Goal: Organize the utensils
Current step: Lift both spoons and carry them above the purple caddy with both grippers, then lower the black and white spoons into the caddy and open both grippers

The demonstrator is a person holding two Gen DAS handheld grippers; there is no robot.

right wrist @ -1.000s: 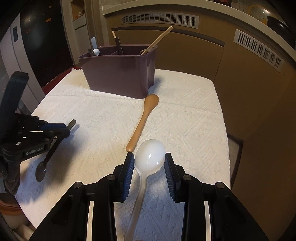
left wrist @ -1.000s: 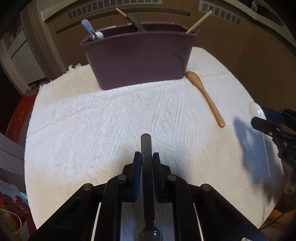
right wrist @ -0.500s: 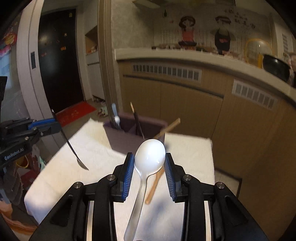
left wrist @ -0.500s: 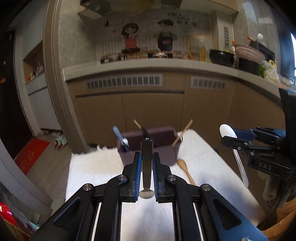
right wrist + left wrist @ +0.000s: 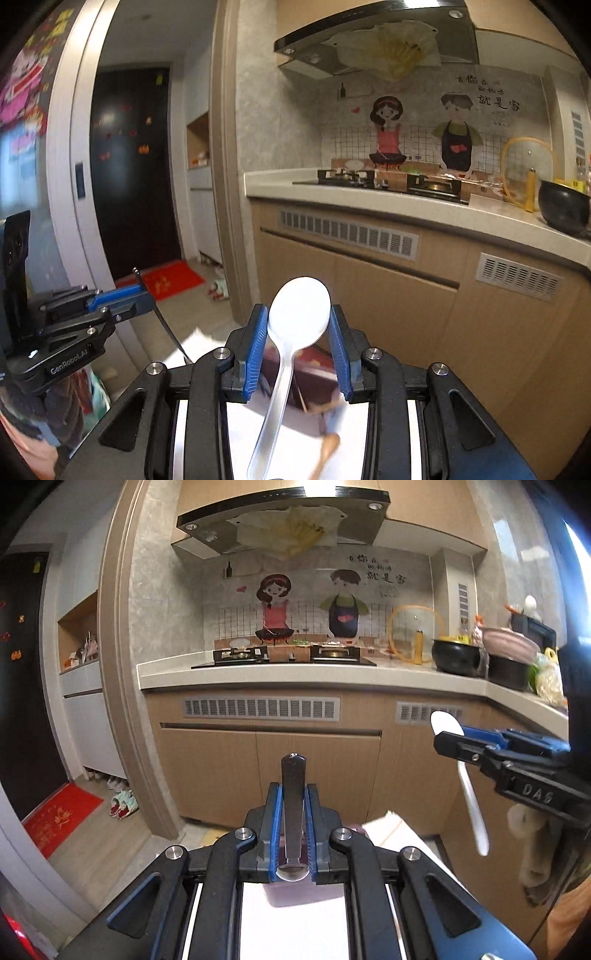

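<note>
1. The left gripper point(image 5: 293, 825) is clamping narrowly on the handle of a metal spoon point(image 5: 293, 794); the handle end is sticking out past the fingertips and the bowl is hanging back toward the camera.
2. The right gripper point(image 5: 298, 334) is holding a white plastic spoon point(image 5: 298, 314) by its bowl, pads pressing on either side, with the handle trailing back under the jaws.
3. Both grippers are being held high, facing the kitchen counter point(image 5: 314, 674); the dark purple utensil holder point(image 5: 306, 895) is sitting below and just ahead of the left gripper's fingers, mostly hidden by them.
4. The white cloth point(image 5: 295, 926) is lying beneath both grippers, and a wooden spoon point(image 5: 327, 445) is lying on it, blurred, under the right gripper.
5. Judging from this, two utensils are in hand but not yet stowed, and the wooden spoon is waiting; the task is looking roughly midway. What the holder already contains cannot be told here.
</note>
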